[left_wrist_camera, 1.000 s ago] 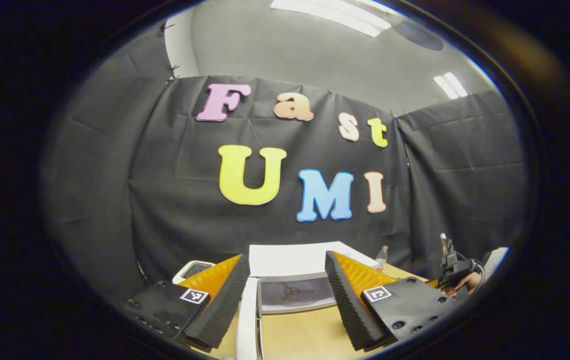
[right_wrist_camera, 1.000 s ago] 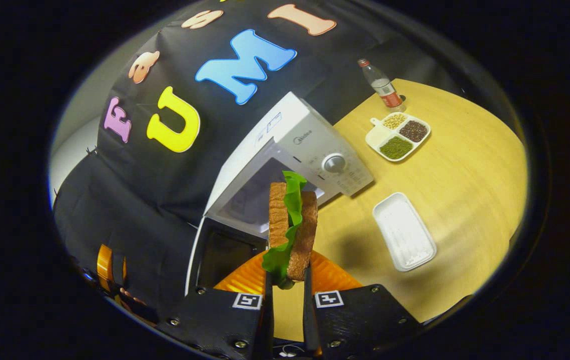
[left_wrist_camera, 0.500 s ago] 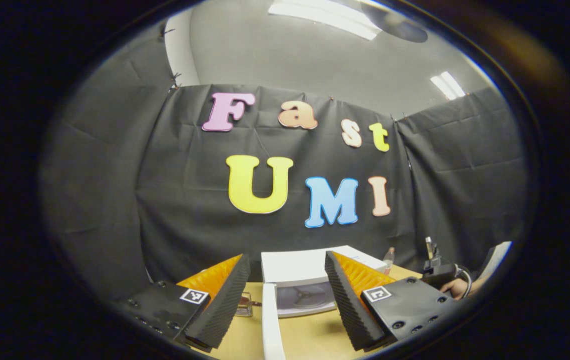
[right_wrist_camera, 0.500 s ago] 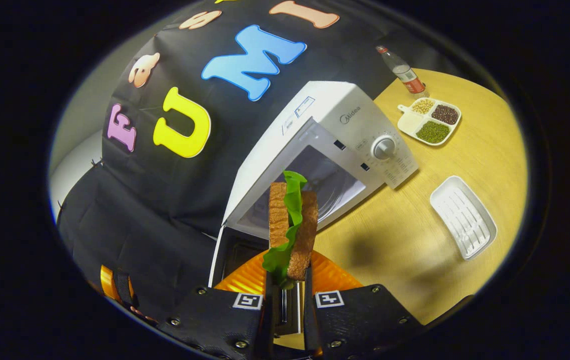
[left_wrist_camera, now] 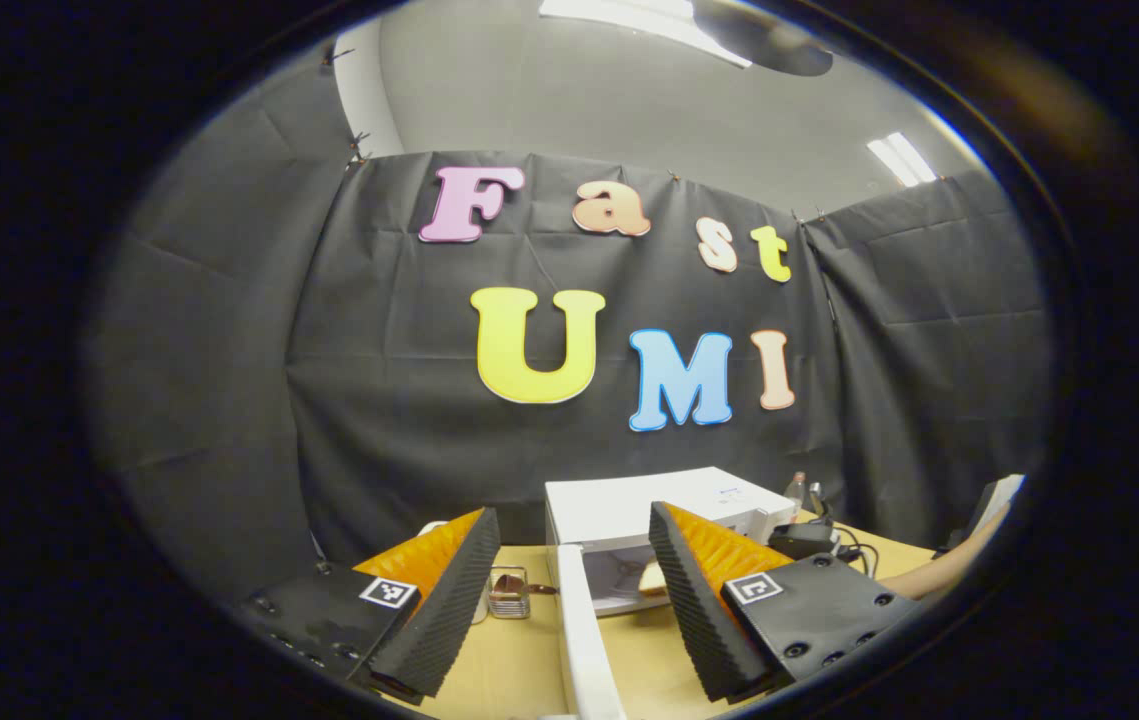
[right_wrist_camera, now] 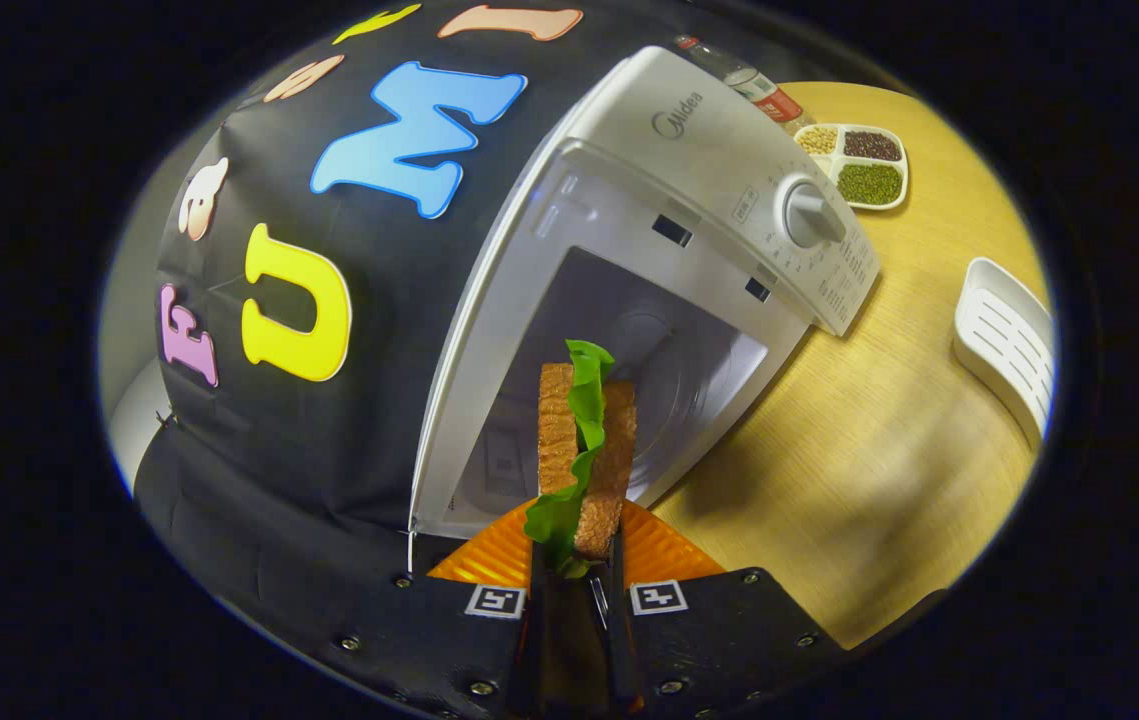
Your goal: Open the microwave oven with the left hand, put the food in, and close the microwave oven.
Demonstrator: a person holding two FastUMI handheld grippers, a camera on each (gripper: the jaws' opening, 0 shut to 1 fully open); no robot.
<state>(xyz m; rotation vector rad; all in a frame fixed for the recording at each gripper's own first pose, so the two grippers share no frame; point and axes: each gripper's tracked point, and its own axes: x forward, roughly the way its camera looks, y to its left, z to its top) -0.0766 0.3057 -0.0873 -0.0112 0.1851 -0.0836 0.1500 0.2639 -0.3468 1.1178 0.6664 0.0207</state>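
Left gripper view
Left gripper [left_wrist_camera: 569, 580]: fingers spread wide, nothing between them, held above the near part of the table [left_wrist_camera: 529, 670].
Microwave oven [left_wrist_camera: 664, 505]: white, standing on the wooden table beyond the fingers, against the black cloth wall.
Door [left_wrist_camera: 584, 640]: swung open, seen edge-on as a white upright strip running toward the camera between the two fingers.
Cavity: open; a pale brown piece, likely the food [left_wrist_camera: 651, 577], shows at its mouth, though it is small and partly hidden by the right-hand finger.
Glass jar [left_wrist_camera: 509, 592]: a small one on the table left of the door; its contents are too small to tell.
Other gripper [left_wrist_camera: 804, 540]: dark body with cables, just right of the oven, with a bare forearm [left_wrist_camera: 949, 570] behind it.
Bottle [left_wrist_camera: 797, 490]: its top shows behind the oven's right corner.

Right gripper view
Right gripper [right_wrist_camera: 574, 560]: fingers pressed close, pinching the sandwich from both sides.
Sandwich [right_wrist_camera: 584, 455]: two brown bread slices with a green lettuce leaf between, held upright at the open mouth of the oven.
Microwave oven [right_wrist_camera: 719, 140]: cavity open straight ahead, round turntable visible inside.
Dial [right_wrist_camera: 809, 215]: on the control panel, right of the opening.
Divided dish [right_wrist_camera: 854, 165]: holds beans and grains in compartments, on the table past the oven.
Bottle [right_wrist_camera: 744, 82]: near that dish, behind the oven.
White tray [right_wrist_camera: 1009, 340]: ribbed, on the table to the right, apart from the oven.
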